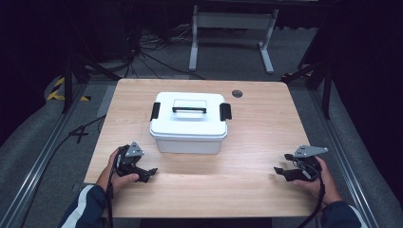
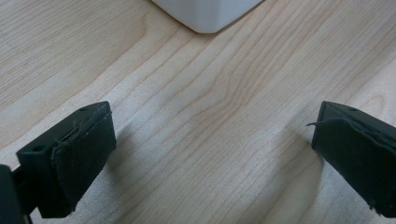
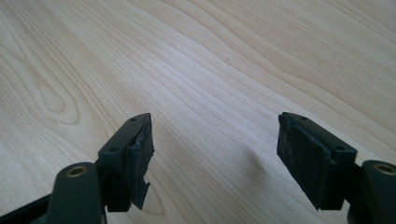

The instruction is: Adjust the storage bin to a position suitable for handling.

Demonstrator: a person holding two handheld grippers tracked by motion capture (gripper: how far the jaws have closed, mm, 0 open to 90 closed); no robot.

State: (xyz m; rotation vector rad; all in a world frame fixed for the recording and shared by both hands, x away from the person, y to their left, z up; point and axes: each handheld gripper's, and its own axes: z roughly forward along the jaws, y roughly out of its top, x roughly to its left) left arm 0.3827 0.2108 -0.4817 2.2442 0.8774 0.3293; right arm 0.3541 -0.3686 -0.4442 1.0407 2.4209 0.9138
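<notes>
Both claws, left (image 1: 153,172) and right (image 1: 277,170), gape empty, flanking the nearby white lidded box (image 1: 188,122)

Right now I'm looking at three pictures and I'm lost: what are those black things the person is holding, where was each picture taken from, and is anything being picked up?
There is no robot here. A person sits at a wooden table and holds a tool in each hand: a hand-held gripper with two black jaws that open and close like tongs.

The wide picture comes from a camera above the person, looking down. In it the left hand-held gripper is at the lower left and the right hand-held gripper at the lower right.

The two close-ups come from small cameras riding on each tool, looking out between its jaws.

On the table stands a white plastic box with a lid, a handle on top and black latches on its sides. Its corner peeks into the left gripper view.

Nothing is held: both grippers are open, over bare wood.
</notes>
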